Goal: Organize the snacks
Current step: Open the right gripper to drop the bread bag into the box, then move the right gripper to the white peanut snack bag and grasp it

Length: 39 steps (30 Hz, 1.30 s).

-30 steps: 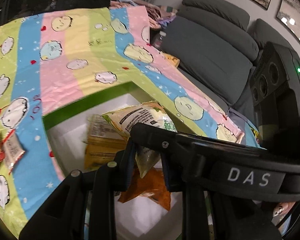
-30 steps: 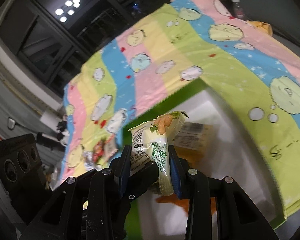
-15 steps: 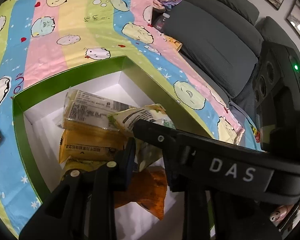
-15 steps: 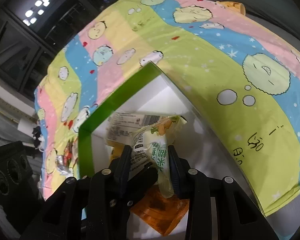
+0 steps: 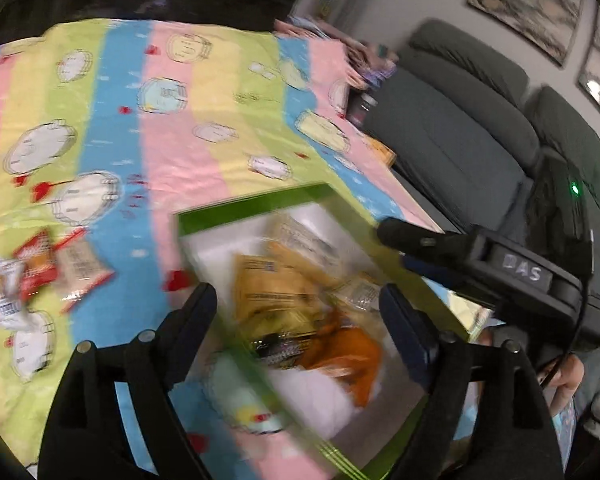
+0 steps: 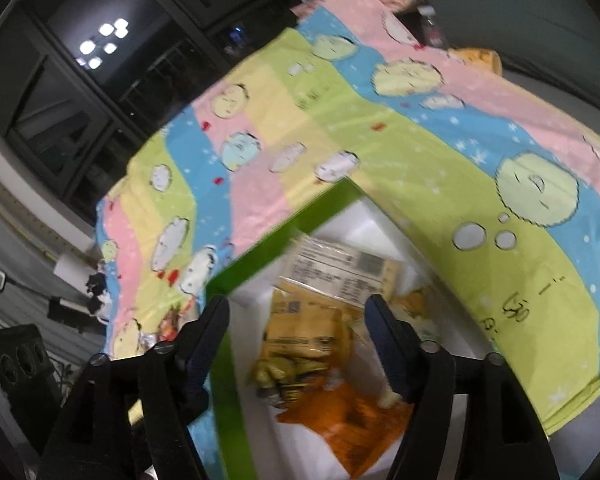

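Observation:
A green-rimmed box (image 5: pixel 256 204) with a white inside sits on the striped cartoon cloth (image 5: pixel 172 128). In it lie yellow packets (image 5: pixel 272 288), an orange packet (image 5: pixel 352 356) and a pale label-printed packet (image 6: pixel 332 264). My left gripper (image 5: pixel 298 304) hangs above the box's near corner, jaws opening, nothing between them. My right gripper (image 6: pixel 298 312) hovers over the box, jaws also opening and empty. A pale green-white packet (image 6: pixel 416 316) lies blurred at the box's right side. The right gripper (image 5: pixel 404 252) also shows from the side in the left wrist view.
Several loose snack packets (image 5: pixel 40 272) lie on the cloth left of the box. A grey sofa (image 5: pixel 440 140) borders the table on the right, with a small bottle (image 5: pixel 364 108) and an orange item (image 5: pixel 380 152) at that edge. A person's hand (image 5: pixel 568 376) holds the right gripper.
Both grippers were shut together on one green-white packet over the box; both have let go and spread their jaws. The left gripper has drawn back to the left, bringing the loose snacks into view.

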{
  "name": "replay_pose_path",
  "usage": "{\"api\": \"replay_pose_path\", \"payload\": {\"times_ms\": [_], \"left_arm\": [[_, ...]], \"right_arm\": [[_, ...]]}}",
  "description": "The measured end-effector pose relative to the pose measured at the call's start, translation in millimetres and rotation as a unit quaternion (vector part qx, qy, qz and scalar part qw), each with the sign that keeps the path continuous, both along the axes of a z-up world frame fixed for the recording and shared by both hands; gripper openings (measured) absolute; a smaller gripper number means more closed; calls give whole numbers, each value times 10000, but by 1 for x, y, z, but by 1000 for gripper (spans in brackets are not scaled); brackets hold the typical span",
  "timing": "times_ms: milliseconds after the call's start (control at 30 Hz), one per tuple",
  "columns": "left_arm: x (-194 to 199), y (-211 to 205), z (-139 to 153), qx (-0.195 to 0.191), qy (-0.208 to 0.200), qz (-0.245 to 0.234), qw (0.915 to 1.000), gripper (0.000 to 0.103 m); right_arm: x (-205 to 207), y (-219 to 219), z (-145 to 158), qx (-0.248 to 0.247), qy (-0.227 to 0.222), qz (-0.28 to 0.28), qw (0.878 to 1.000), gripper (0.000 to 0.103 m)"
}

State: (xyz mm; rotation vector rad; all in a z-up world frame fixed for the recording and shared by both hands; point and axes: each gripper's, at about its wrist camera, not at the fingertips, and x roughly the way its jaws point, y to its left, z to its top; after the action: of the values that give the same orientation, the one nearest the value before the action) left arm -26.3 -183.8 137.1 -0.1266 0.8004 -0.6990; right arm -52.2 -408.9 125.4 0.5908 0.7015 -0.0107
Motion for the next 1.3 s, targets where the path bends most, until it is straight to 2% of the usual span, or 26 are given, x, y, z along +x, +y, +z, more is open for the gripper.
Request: {"api": "replay_pose_path", "payload": {"times_ms": [233, 267, 333, 433, 633, 733, 1000, 1100, 1300], "left_arm": [[9, 96, -5, 60, 99, 1130, 9935, 94], [11, 111, -8, 41, 131, 1293, 9915, 99], [13, 143, -15, 51, 133, 1699, 9854, 102], [18, 178, -28, 157, 257, 2079, 9777, 102], [44, 232, -64, -132, 709, 2631, 9621, 102], [52, 238, -65, -131, 822, 2568, 9629, 102], [75, 240, -79, -363, 898, 2467, 9642, 100], [85, 241, -91, -349, 1112, 2466, 9621, 94], [98, 240, -106, -388, 1316, 2364, 9619, 87]], "right_arm": [[7, 47, 14, -252, -282, 546, 9978, 80], [8, 53, 14, -274, -291, 619, 9973, 80], [12, 67, 14, -307, -302, 752, 9962, 81], [20, 91, 10, -306, -286, 984, 9943, 81], [44, 149, -6, -222, -122, 1439, 9893, 83], [65, 180, -17, -204, 161, 1800, 9833, 83], [133, 247, -48, 421, 803, 2510, 9637, 83], [152, 263, -61, 428, 1056, 2537, 9605, 83], [175, 288, -83, 279, 1398, 2758, 9506, 72]]}}
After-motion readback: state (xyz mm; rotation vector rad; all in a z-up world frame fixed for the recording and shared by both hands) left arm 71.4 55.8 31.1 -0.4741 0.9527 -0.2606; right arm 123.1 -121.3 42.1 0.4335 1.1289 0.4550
